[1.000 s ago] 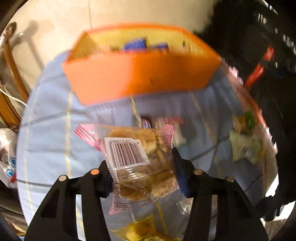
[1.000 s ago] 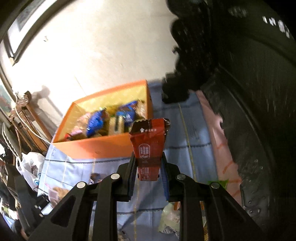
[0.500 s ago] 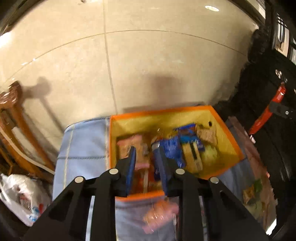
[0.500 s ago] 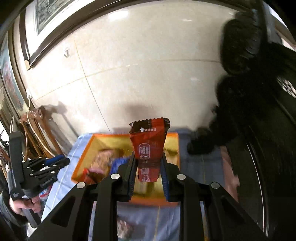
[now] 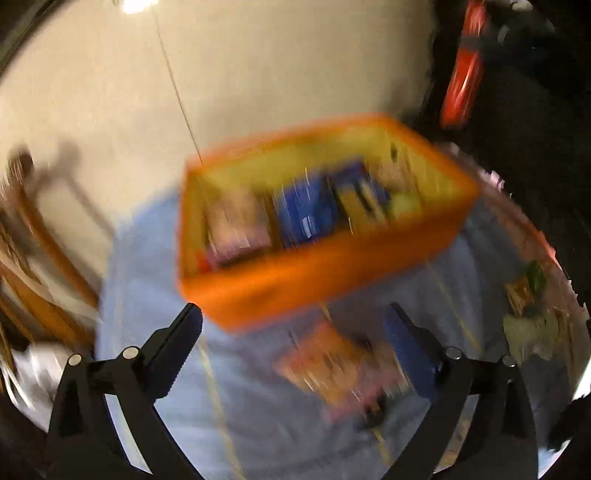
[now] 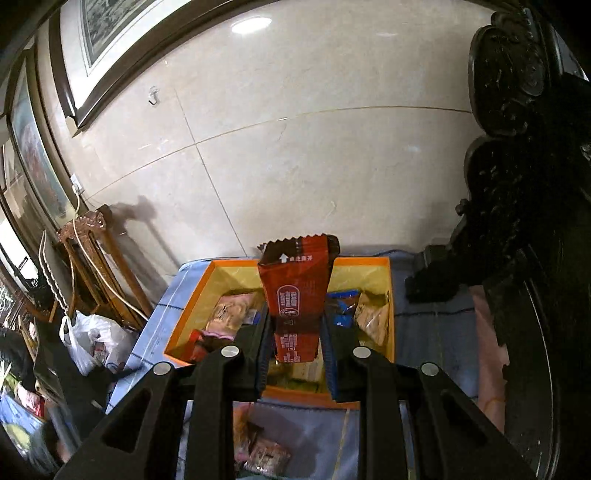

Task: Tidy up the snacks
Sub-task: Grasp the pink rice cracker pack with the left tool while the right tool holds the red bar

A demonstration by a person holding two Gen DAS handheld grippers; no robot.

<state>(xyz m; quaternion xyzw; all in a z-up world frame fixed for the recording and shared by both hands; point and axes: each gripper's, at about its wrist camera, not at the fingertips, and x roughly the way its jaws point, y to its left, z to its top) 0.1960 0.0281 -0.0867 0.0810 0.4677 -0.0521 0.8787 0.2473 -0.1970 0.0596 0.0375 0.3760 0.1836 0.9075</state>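
Right wrist: red snack packet (image 6: 295, 295) between right hand-held gripper (image 6: 295, 363) pads.

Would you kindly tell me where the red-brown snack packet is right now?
In the right wrist view, the packet stands upright, clamped in the right gripper, centre frame above the orange box.

- Left wrist view: heavy motion blur smears the orange box with yellow lining (image 5: 325, 236) and the wrappers inside it; only the black claw fingers (image 5: 173, 343) stay sharp.
- Right wrist view is crisp and evenly lit.
- Ceiling light glares as a bright oval (image 6: 249, 26) on the glossy cream tiled wall (image 6: 314, 155) above the box.
- A carved wooden stand (image 6: 92, 251) left of the box casts a soft shadow on that wall.
- Fisheye bends wall seams; corners go black.
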